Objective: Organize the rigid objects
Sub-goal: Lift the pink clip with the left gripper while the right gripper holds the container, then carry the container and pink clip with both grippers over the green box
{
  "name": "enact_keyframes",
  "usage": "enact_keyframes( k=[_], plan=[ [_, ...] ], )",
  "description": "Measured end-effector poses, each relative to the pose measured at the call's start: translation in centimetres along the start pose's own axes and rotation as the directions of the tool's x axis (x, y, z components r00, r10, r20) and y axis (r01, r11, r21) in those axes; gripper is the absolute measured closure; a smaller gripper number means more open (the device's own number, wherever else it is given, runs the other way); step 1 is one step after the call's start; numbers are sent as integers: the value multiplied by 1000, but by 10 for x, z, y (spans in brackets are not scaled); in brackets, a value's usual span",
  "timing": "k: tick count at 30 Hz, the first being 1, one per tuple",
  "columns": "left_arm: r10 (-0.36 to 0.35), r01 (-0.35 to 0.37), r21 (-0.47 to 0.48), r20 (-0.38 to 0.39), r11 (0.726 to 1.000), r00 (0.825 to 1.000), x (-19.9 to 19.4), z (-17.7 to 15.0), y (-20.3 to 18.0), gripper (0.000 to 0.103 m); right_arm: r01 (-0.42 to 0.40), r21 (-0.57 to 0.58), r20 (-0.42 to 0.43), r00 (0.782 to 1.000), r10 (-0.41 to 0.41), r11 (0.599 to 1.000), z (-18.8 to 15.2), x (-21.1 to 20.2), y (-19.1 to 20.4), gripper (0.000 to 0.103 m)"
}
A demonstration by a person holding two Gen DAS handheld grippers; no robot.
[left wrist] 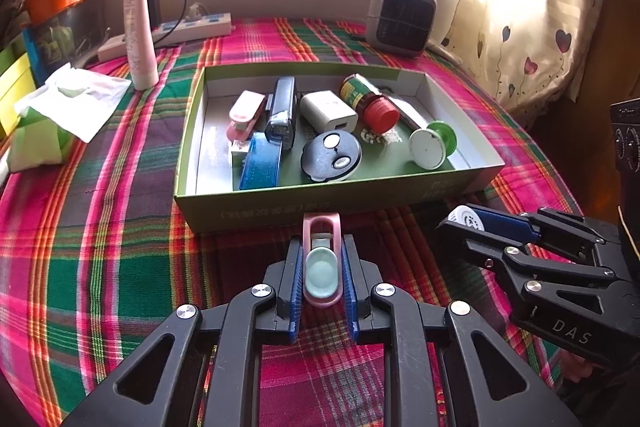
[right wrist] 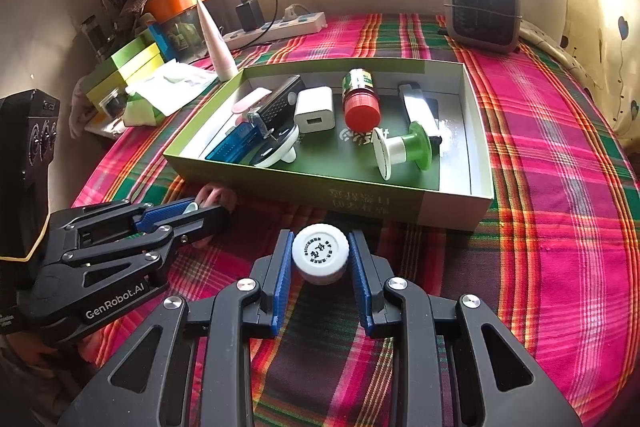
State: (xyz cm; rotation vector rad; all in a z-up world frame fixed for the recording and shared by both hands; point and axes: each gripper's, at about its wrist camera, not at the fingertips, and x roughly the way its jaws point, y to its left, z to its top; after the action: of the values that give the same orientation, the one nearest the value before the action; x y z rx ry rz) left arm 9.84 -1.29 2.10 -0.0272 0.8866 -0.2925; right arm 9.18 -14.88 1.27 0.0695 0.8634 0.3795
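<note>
With the left gripper [left wrist: 320, 273] clamping a pink clip [left wrist: 322, 267] and the right gripper [right wrist: 320, 261] squeezing a white-capped bottle [right wrist: 320, 253], both near the green box [left wrist: 320, 205], either could snag its near wall.

One box [left wrist: 320, 203], two bottles [left wrist: 370, 103] [right wrist: 320, 257], two spools.

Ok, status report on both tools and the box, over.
Left tool shut on pink oval clip. Right tool shut on white round-capped bottle. Green cardboard box just ahead, crowded. Nothing in the way.

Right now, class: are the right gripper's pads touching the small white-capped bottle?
Touching. The right wrist view shows both blue pads pressed against the sides of the white-capped bottle, with no gap on either side.
</note>
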Motion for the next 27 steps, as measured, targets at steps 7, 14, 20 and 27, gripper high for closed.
enact_keyframes(
  k=[7, 14, 20, 27],
  plan=[
    [-11, 11, 2, 32, 1000, 999, -12, 2, -2, 86, 2, -9, 21, 1000, -2, 1000, 3, -8, 4, 74],
    [-21, 21, 8, 62, 1000, 998, -23, 8, -3, 86, 7, -17, 48, 999, -6, 1000, 9, -17, 7, 74],
    [-26, 25, 15, 87, 1000, 996, -31, 14, -3, 86, 13, -19, 73, 997, -12, 1000, 17, -23, 7, 74],
    [-33, 32, 12, 92, 999, 995, -30, 23, -1, 86, 14, -21, 89, 996, -13, 1000, 27, -24, 6, 74]
  ],
)
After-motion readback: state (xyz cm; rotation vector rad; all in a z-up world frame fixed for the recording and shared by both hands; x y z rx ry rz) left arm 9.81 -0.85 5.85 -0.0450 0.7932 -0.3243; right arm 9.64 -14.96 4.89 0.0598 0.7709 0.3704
